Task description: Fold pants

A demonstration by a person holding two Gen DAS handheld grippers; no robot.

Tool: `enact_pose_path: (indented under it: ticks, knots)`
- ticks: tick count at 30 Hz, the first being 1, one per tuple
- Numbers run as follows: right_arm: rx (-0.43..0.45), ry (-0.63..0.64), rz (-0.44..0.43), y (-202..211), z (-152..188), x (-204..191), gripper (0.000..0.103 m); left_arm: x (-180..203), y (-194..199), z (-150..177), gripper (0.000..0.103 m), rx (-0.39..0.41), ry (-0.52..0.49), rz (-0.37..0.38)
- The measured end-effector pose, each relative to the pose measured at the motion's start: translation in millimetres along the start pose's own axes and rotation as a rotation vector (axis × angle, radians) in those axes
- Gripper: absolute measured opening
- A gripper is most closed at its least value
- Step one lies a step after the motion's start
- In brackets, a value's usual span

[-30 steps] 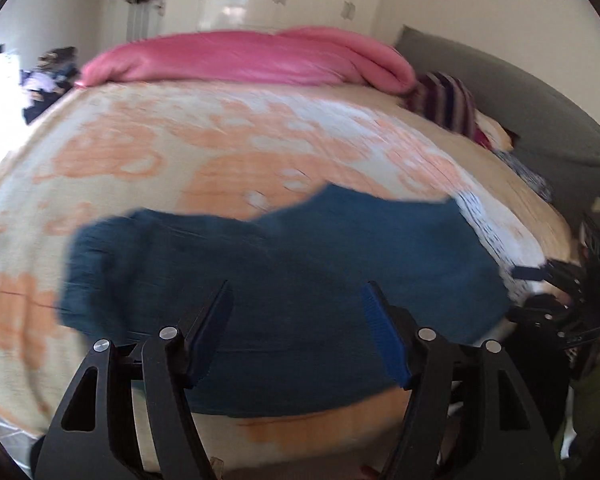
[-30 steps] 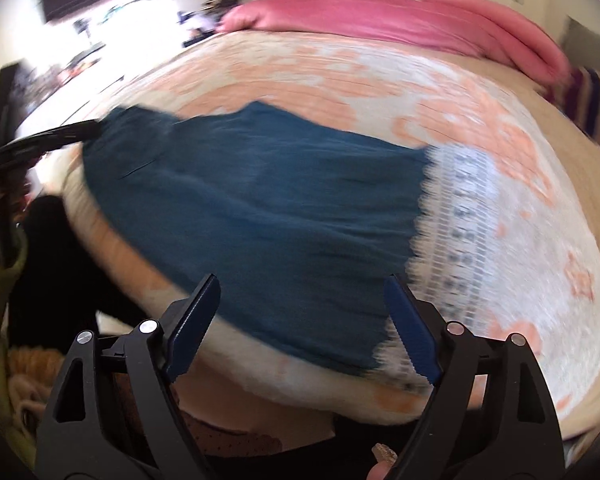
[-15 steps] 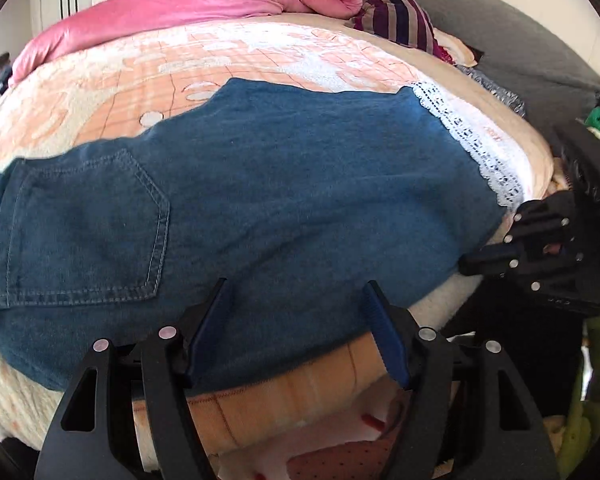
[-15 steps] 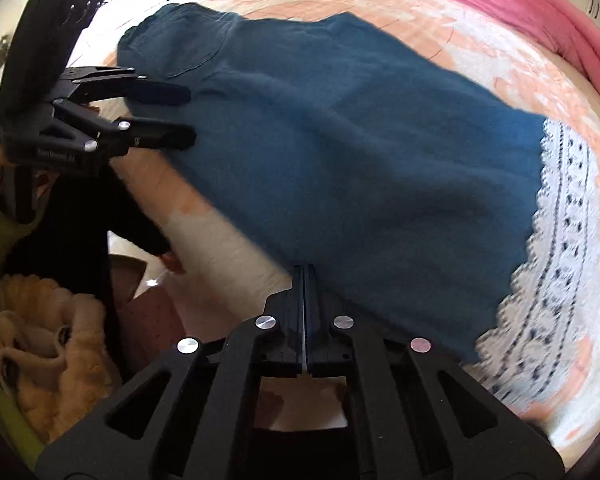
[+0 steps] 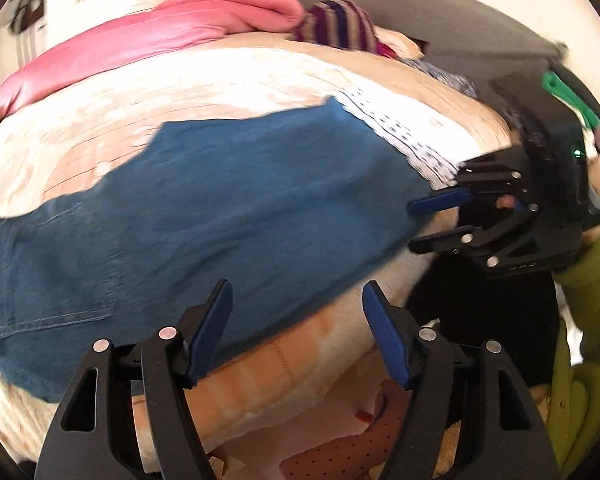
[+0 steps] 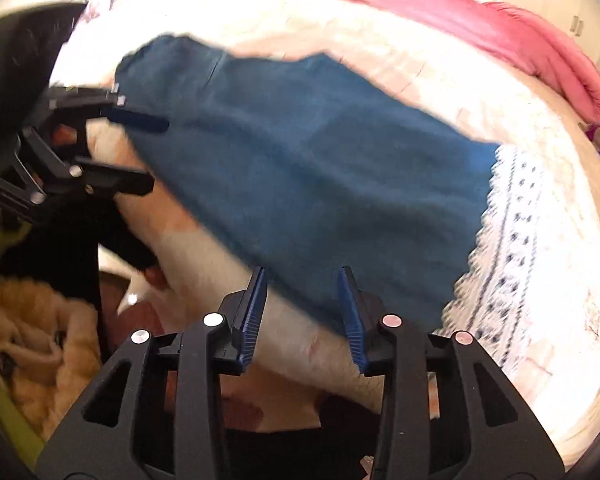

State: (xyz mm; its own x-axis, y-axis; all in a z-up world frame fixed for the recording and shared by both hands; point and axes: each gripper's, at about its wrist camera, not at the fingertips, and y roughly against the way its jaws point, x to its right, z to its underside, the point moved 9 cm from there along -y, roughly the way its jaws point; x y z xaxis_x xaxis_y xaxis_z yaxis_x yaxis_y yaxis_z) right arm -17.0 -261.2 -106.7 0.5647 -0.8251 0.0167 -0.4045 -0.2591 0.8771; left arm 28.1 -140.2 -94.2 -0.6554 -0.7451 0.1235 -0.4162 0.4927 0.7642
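Note:
Blue denim pants [image 5: 220,208] lie spread flat across the bed, a back pocket at the left in the left wrist view. My left gripper [image 5: 296,292] hovers open over the pants' near edge by the side of the bed, with nothing pinched. In the right wrist view the same pants [image 6: 320,160] stretch from upper left to the right. The jaws of my right gripper [image 6: 303,274] are opening just above the near hem, and the pads are not pressing on cloth. Each gripper shows in the other's view: the right gripper [image 5: 414,226] at the leg end, the left gripper [image 6: 156,154] at the waist end.
A patterned peach bedspread [image 5: 220,80] covers the bed, with a white lace-edged cloth [image 6: 512,240] beside the pants' end. A pink duvet [image 5: 160,32], a striped garment [image 5: 336,24] and a grey headboard [image 5: 440,12] are at the far side. A green sleeve [image 5: 596,272] is at the right.
The right gripper went from wide open to fully shut, and now stands partly open near the hem. The left gripper stayed open while it sank and rolled along the pants' near edge.

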Motion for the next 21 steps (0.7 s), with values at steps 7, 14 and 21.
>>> enact_pose_path:
  ticks: [7,14,21]
  knots:
    - [-0.011,0.004,0.055,-16,-4,2,0.03,12,-17,-3,0.066,-0.02,-0.109,-0.043]
    - [-0.004,-0.064,-0.013,-14,-2,11,0.005,6,-32,3,0.03,-0.038,-0.117,-0.069]
    - [-0.032,-0.05,-0.063,-11,12,-6,0.0,12,-20,9,0.008,-0.044,-0.101,0.014]
